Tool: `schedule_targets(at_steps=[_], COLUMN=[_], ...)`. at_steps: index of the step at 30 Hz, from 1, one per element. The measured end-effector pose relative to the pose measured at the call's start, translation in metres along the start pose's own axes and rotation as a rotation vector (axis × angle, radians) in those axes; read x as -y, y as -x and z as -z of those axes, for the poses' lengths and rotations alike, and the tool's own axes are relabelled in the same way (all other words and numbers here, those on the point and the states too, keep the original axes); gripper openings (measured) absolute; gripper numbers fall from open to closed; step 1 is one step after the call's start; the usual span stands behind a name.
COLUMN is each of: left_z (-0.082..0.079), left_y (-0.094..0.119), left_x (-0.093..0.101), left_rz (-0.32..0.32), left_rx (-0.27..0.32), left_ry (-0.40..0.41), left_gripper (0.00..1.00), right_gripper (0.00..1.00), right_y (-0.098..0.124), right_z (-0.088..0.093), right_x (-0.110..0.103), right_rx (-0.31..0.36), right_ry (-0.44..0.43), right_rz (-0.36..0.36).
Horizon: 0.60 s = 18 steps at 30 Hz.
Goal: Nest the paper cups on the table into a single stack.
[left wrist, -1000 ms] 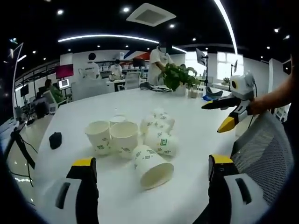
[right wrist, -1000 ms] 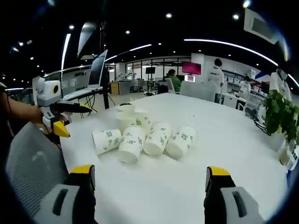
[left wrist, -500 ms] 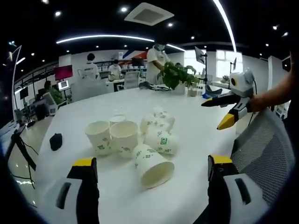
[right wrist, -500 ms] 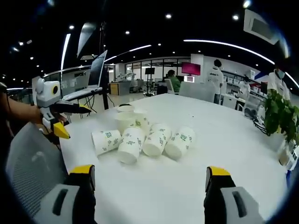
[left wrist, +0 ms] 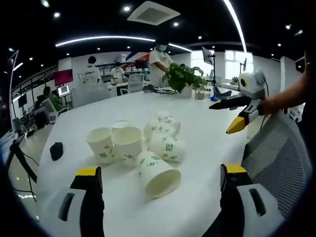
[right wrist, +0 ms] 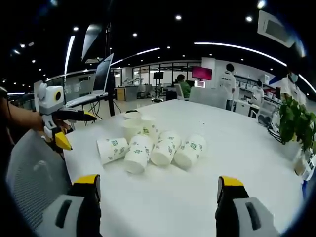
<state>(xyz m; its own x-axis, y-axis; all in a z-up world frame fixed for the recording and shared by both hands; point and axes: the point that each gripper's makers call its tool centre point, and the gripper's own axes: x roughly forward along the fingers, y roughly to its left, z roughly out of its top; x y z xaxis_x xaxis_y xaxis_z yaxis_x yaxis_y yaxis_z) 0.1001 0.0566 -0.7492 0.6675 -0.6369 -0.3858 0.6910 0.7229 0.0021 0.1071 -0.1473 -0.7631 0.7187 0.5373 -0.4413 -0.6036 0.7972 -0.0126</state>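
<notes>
Several white paper cups with green print cluster mid-table. In the left gripper view two cups (left wrist: pixel 127 145) stand upright, others lie on their sides, and the nearest lying cup (left wrist: pixel 158 174) opens toward me. My left gripper (left wrist: pixel 160 172) is open, with its jaws wide apart on the near side of this cup and nothing held. The right gripper (left wrist: pixel 236 112) hovers open at the right, off the table's edge. In the right gripper view the lying cups (right wrist: pixel 150 150) form a row, with upright ones (right wrist: pixel 132 129) behind. My right gripper (right wrist: pixel 158 180) is open and empty; the left gripper (right wrist: pixel 63 129) hangs open at the left.
The white table (left wrist: pixel 197 118) is long. A potted plant (left wrist: pixel 185 79) stands at its far end and a small black object (left wrist: pixel 57 150) near its left edge. A grey mesh chair back (left wrist: pixel 274 153) is beside the table. People work at desks behind.
Both views have shifted only slightly with the hands. The cups have not moved, and both grippers remain open.
</notes>
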Motion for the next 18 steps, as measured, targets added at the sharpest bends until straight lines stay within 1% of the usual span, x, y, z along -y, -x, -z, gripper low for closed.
schedule_targets(at_steps=[5, 8, 10, 12, 15, 18], left_z=[0.0004, 0.0008, 0.0002, 0.0010, 0.0024, 0.0039], left_y=[-0.0006, -0.0006, -0.0002, 0.0005, -0.0005, -0.0004], left_x=[-0.0022, -0.0027, -0.0026, -0.0045, -0.0033, -0.0035], left_rz=[-0.002, -0.004, -0.003, -0.013, 0.000, 0.005], left_rx=[0.004, 0.002, 0.003, -0.005, -0.006, -0.013], left_ry=[0.015, 0.011, 0.007, -0.020, -0.017, -0.033], left_gripper=[0.99, 0.98, 0.95, 0.93, 0.92, 0.89], right_gripper=[1.00, 1.00, 1.00, 1.00, 0.99, 0.98], right_y=[0.0003, 0.0001, -0.0001, -0.0001, 0.0000, 0.0008], right_z=[0.0002, 0.0008, 0.0012, 0.0014, 0.0012, 0.0001], right_x=[0.0011, 0.0015, 0.0017, 0.0017, 0.0015, 0.0008], right_rx=[0.001, -0.001, -0.001, -0.003, -0.002, -0.002], right_ry=[-0.002, -0.002, -0.002, -0.002, -0.004, -0.001], right_rz=[0.003, 0.003, 0.002, 0.002, 0.002, 0.004])
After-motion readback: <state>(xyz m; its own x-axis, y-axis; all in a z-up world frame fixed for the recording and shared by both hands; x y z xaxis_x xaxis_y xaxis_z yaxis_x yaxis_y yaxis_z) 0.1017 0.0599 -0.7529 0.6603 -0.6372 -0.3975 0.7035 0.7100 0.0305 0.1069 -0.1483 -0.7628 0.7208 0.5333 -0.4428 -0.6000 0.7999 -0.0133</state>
